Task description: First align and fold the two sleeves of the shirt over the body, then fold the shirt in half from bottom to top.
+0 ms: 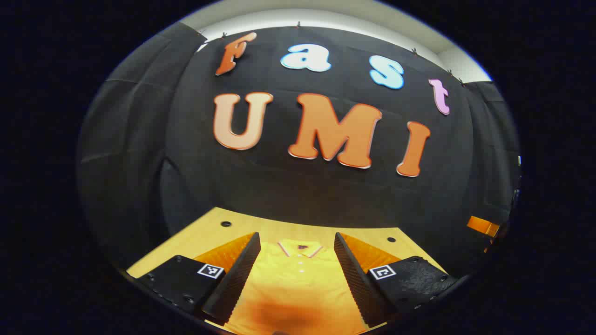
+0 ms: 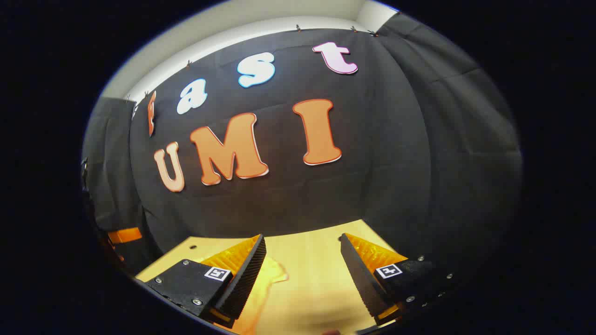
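A yellow polo shirt [image 1: 298, 288] lies flat on the light wooden table [image 1: 209, 230], its collar and button placket pointing toward the far wall. In the left gripper view my left gripper [image 1: 296, 244] hovers open above the shirt's body, fingers spread to either side of the collar, nothing between them. In the right gripper view my right gripper [image 2: 302, 244] is open over bare table [image 2: 312, 274]. An edge of the shirt, perhaps a sleeve [image 2: 267, 279], peeks out beside its left finger. Nothing is held by either gripper.
The table ends at the black cloth wall just beyond the shirt. Small dark holes [image 1: 226, 224] mark the tabletop near its far corners. An orange object [image 1: 483, 226] sits off to the right side in the left gripper view, also seen as an orange object [image 2: 124, 235].
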A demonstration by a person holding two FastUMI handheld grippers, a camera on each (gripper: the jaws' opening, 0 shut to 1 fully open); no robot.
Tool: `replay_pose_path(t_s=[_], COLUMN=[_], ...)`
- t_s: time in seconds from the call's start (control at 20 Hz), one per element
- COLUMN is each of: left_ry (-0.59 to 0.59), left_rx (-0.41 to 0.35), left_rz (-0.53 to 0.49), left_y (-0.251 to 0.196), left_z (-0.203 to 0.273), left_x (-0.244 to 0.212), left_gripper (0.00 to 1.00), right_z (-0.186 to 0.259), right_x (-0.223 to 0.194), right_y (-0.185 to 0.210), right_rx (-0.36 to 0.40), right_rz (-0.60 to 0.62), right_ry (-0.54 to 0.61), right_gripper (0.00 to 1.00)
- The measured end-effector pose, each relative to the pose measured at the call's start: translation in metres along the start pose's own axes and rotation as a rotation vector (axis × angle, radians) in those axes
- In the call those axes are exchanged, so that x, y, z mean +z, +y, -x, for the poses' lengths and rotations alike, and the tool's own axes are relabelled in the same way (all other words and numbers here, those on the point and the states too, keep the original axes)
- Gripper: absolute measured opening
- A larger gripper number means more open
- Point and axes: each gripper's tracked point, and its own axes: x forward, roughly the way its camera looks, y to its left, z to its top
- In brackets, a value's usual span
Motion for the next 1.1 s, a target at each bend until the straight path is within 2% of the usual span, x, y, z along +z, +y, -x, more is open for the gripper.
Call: replay_pose_path(t_s=[0.05,0.1,0.2,0.3,0.45,0.55,0.6,0.8,0.95,1.1], left_ry=[-0.014,-0.03,-0.037,-0.057,-0.061,-0.067,-0.061,-0.03,0.04,0.07], left_rx=[0.018,0.044,0.082,0.075,0.065,0.082,0.082,0.095,0.127,0.139], left_rz=[-0.001,-0.004,-0.027,-0.023,0.003,-0.024,-0.039,-0.05,-0.069,-0.046], left_y=[0.033,0.065,0.115,0.146,0.151,0.155,0.153,0.14,0.125,0.113], left_z=[0.008,0.012,0.015,0.021,0.021,0.013,0.004,-0.045,-0.104,-0.131], left_x=[0.009,0.018,0.029,0.04,0.045,0.049,0.051,0.045,0.021,0.011], left_gripper=[0.98,1.0,0.98,0.97,0.98,0.98,0.98,0.97,0.97,0.98], right_z=[0.009,0.017,0.031,0.041,0.037,0.025,0.018,-0.025,-0.078,-0.116], right_x=[-0.003,0.005,0.019,0.016,0.01,-0.002,-0.007,-0.02,-0.021,-0.037], right_y=[0.029,0.044,0.067,0.109,0.131,0.134,0.131,0.12,0.099,0.078], right_rx=[-0.02,-0.038,-0.09,-0.062,-0.032,-0.036,-0.044,-0.047,-0.04,-0.061], right_rz=[0.012,0.042,0.114,0.141,0.066,0.036,0.042,0.056,0.069,0.095], right_ry=[-0.015,-0.062,-0.129,-0.116,-0.071,-0.022,-0.002,0.051,0.084,0.15], right_gripper=[0.98,0.98,0.98,1.0,0.98,1.0,0.98,0.98,0.98,0.98])
